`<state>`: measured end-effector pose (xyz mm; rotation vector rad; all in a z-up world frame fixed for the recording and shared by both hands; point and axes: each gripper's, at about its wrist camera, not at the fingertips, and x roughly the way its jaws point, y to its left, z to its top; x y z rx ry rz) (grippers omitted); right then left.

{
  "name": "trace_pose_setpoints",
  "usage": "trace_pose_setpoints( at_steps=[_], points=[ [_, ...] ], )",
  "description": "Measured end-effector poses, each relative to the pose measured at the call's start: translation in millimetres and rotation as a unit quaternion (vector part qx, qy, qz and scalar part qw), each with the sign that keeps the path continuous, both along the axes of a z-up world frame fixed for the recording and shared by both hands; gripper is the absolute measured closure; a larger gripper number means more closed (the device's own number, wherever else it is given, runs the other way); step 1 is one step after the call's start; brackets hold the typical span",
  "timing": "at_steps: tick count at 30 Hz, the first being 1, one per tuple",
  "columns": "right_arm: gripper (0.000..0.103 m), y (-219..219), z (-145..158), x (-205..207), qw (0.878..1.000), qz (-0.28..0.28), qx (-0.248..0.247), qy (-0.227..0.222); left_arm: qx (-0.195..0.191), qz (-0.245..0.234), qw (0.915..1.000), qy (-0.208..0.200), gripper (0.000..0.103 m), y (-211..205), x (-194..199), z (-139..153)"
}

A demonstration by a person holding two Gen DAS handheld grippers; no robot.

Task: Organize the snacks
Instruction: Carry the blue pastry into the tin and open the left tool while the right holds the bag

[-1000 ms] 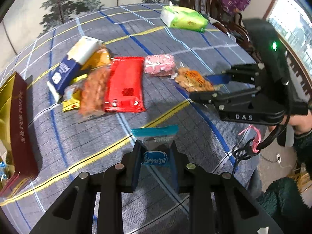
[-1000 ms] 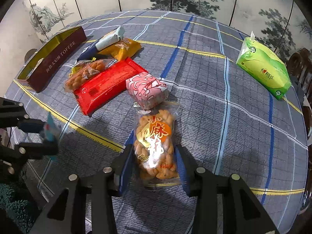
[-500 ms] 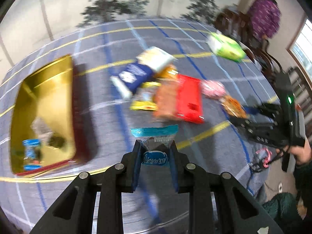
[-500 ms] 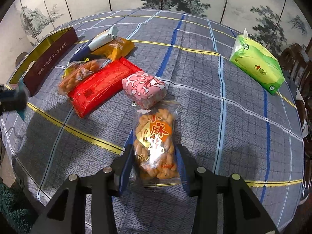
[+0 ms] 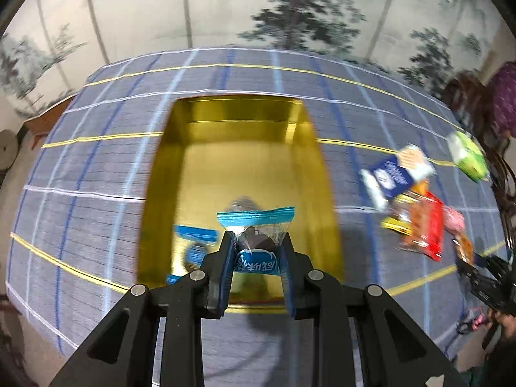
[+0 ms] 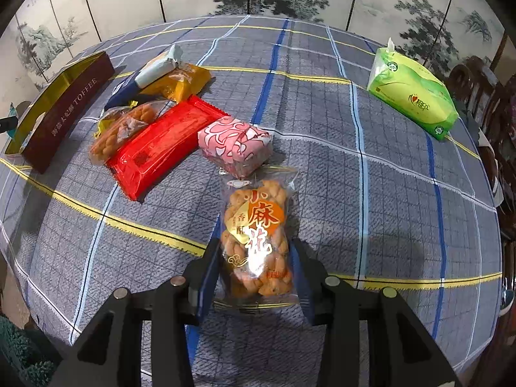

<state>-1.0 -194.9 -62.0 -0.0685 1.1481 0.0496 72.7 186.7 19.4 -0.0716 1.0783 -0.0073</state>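
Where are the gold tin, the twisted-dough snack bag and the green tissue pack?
gold tin (image 5: 248,167): left wrist view, bare inner floor.
twisted-dough snack bag (image 6: 256,235): right wrist view, orange label.
green tissue pack (image 6: 416,96): right wrist view, front face.

One gold tin (image 5: 161,193), one green tissue pack (image 6: 416,96), seven snack packets (two more inside the tin)

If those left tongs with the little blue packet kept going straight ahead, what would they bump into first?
Most likely the gold floor of the open toffee tin: the left tongs, gripping the blue-sealed packet, point down into it. Depth is uncertain.
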Motion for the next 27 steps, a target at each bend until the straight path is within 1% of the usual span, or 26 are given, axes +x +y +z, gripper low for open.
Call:
trace_pose_setpoints(
  at_steps=[3,6,13,27],
  points=[
    [0.06,0,0,0,1.0,-0.008,0.0,0.002,0.005,0.016,0.9998,0.012,0.08,16,7,-9],
    [0.06,0,0,1,1.0,-0.014,-0.001,0.004,0.01,0.021,0.9993,0.028,0.08,27,12,-20],
    [0.06,5,0,1,1.0,-0.023,-0.002,0.009,0.022,0.02,0.9984,0.049,0.08,34,13,-38],
    [0.061,15,3,0,0.999,-0.025,0.007,0.02,0.021,0.015,0.9986,0.047,0.076,36,12,-44]
  ],
)
